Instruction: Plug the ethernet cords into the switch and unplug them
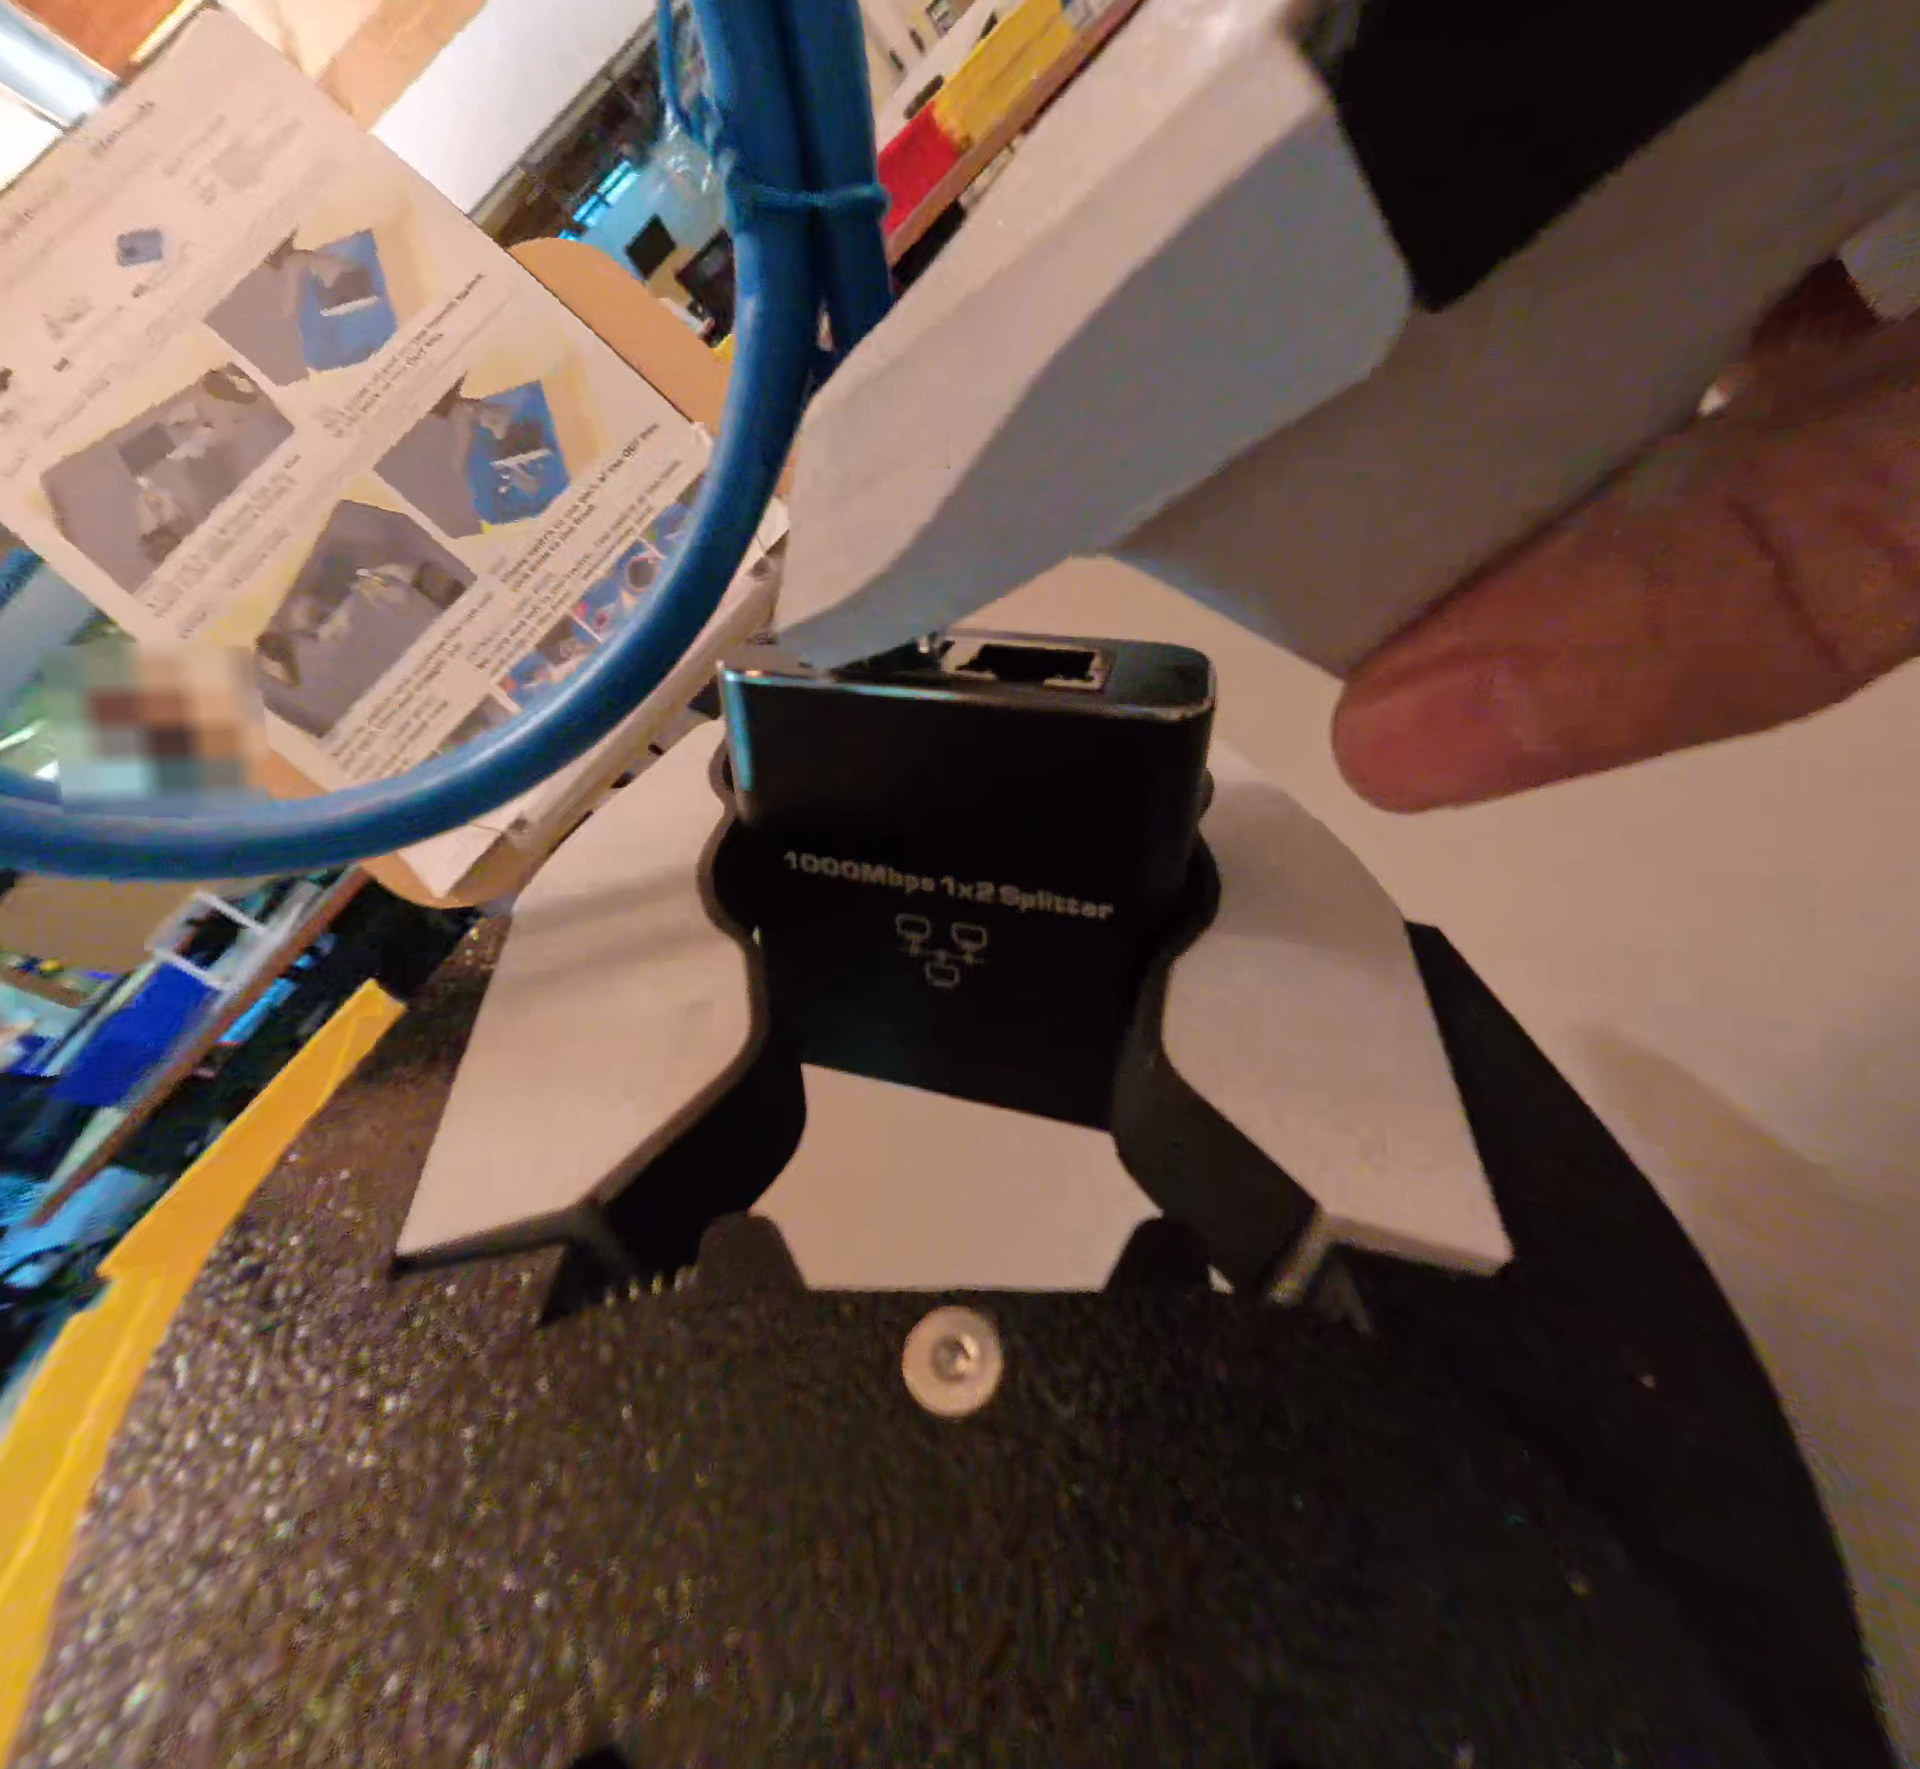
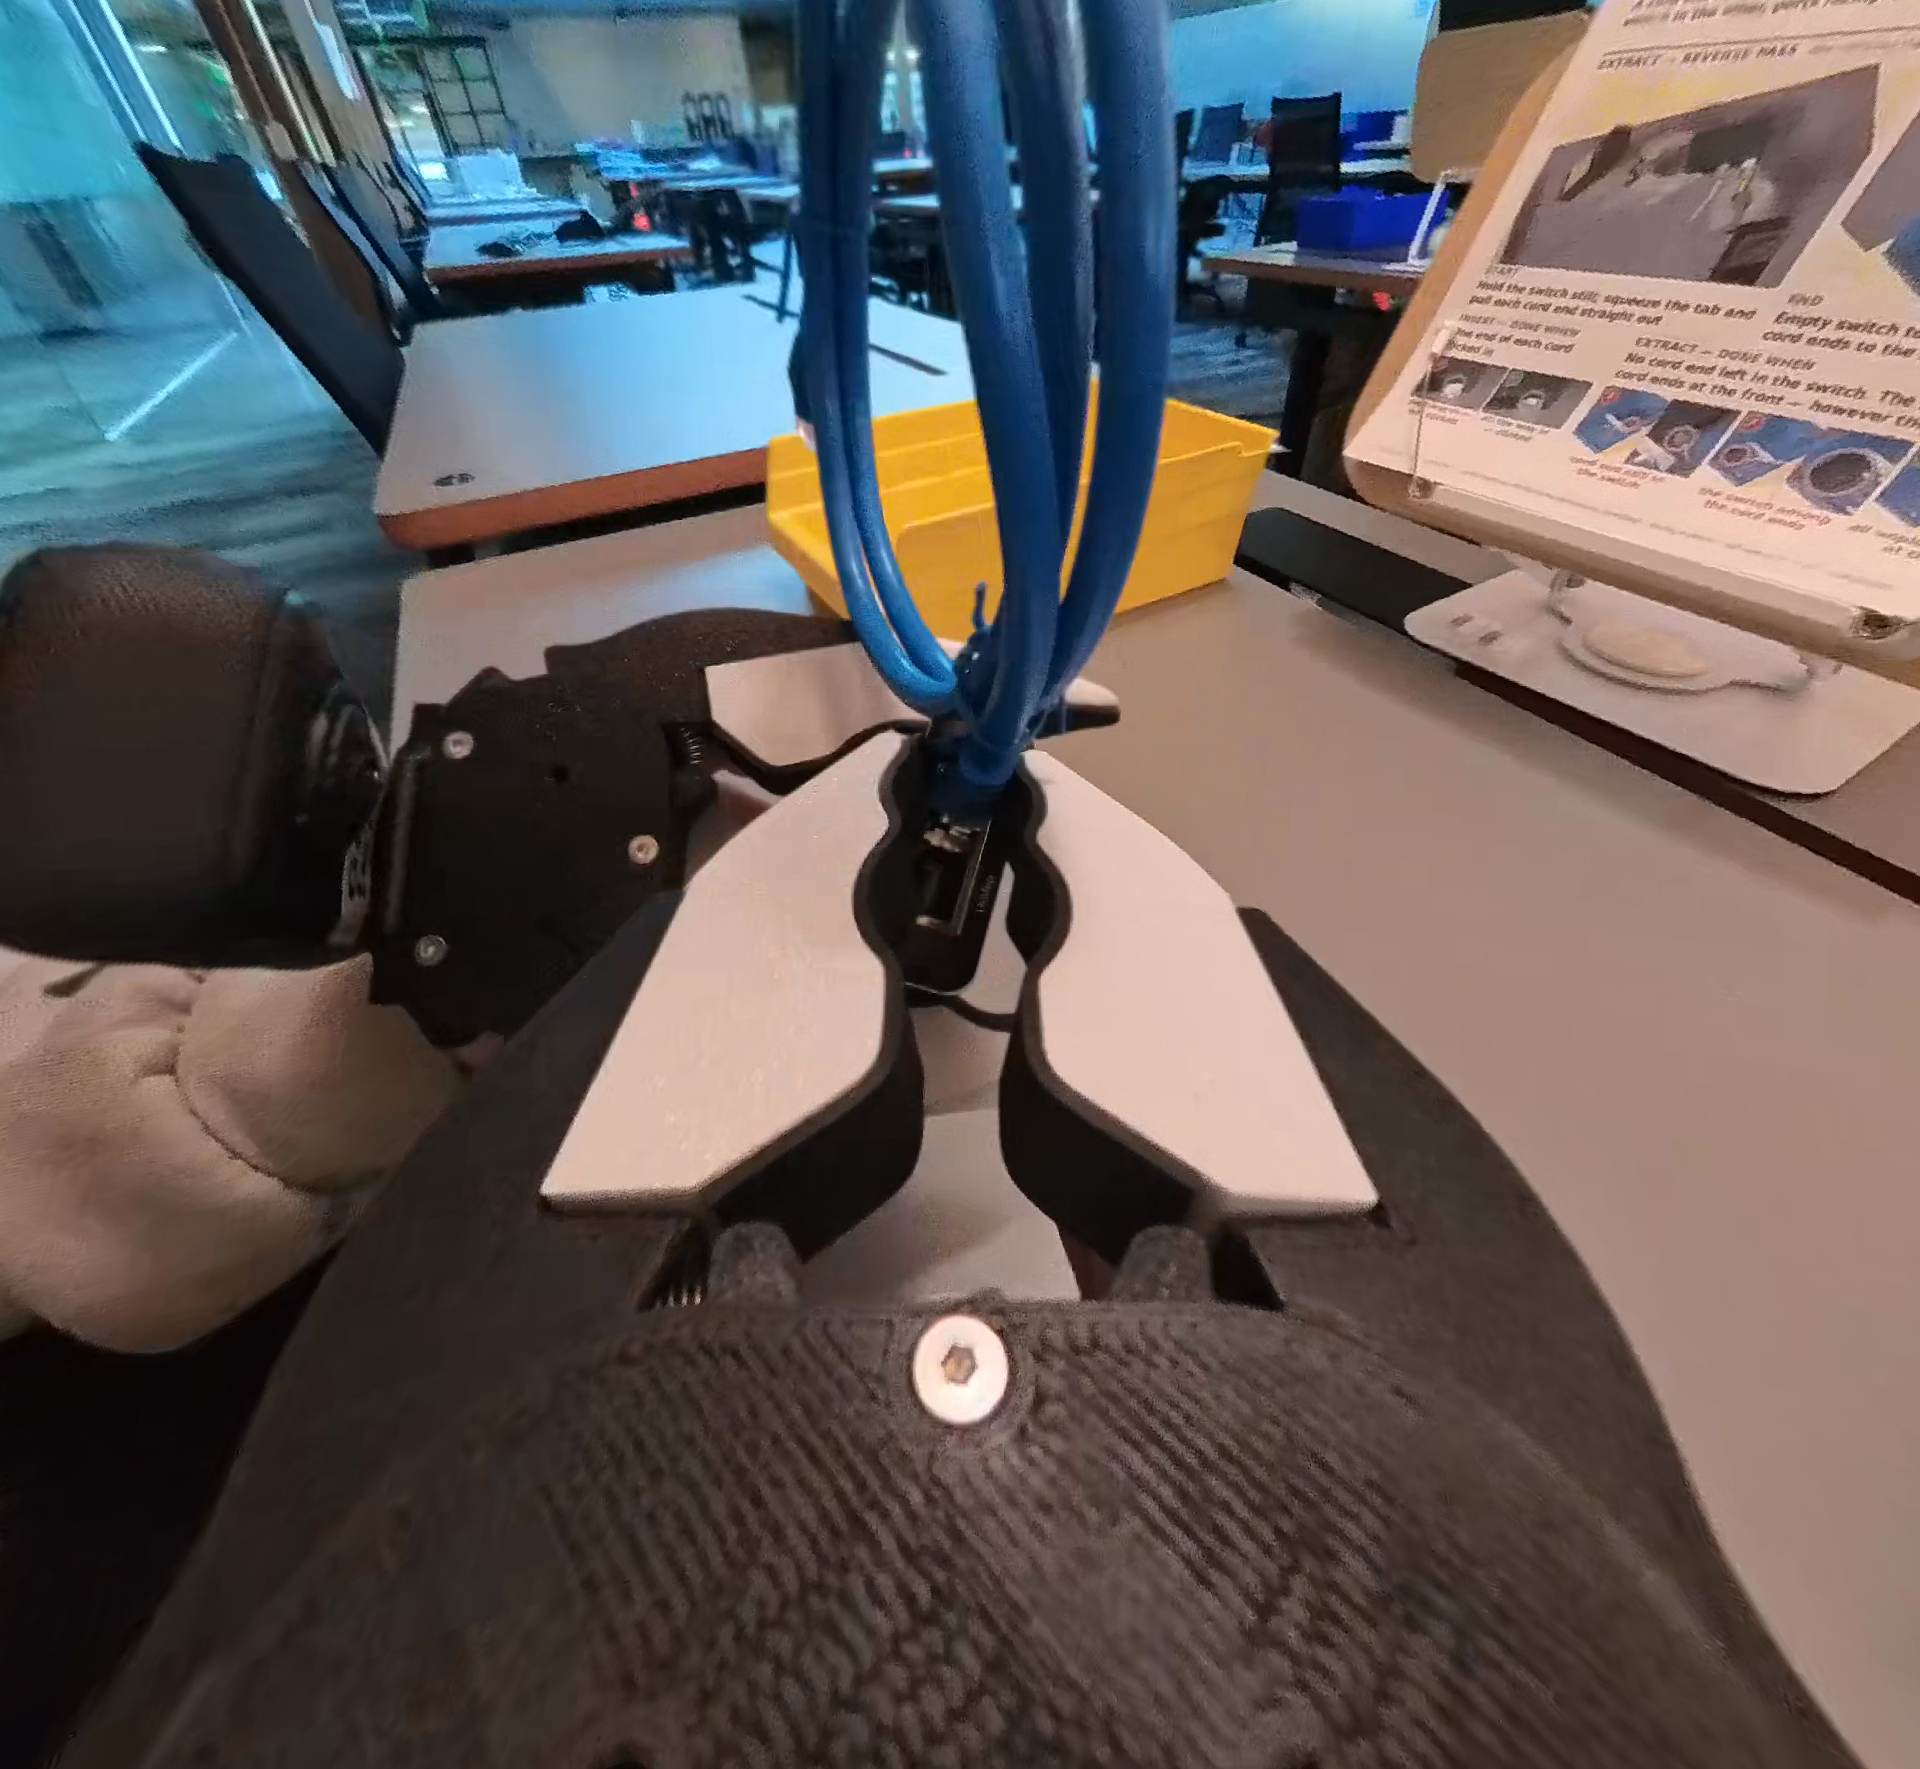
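Between the left gripper's [image 1: 961, 898] two flat, pale-faced fingers w/ wavy black inner edges, the switch [image 1: 971, 846] is sitting clamped: a small, smooth black box w/ rounded corners and white print on its top face. Its far end is showing one rectangular open port on the right; the port beside it is hidden under the tip of the right gripper [image 1: 1091, 431], which is reaching in from the upper right and touching the switch end. A person's finger [image 1: 1621, 639] is pressing along that gripper's underside.

From the right wrist view, the right gripper [image 2: 961, 846] is pinching the plug end of a blue ethernet cord [image 2: 987, 317], fingers nearly closed around it, w/ the black switch edge-on just past the tips. Can't tell if the plug is fully seated. The cord, round and glossy, is rising in several long loops, bundled by a thin blue twist tie near the plug. The left gripper's [image 2: 914, 680] textured black body is showing at left, held by a hand in a pale sleeve [image 2: 156, 1148].

Behind, on the matte grey table [image 2: 1455, 940], a yellow plastic bin [image 2: 1143, 514] is standing, and to the right a printed instruction sheet [image 2: 1714, 265] is leaning tilted on a white stand [image 2: 1683, 691].
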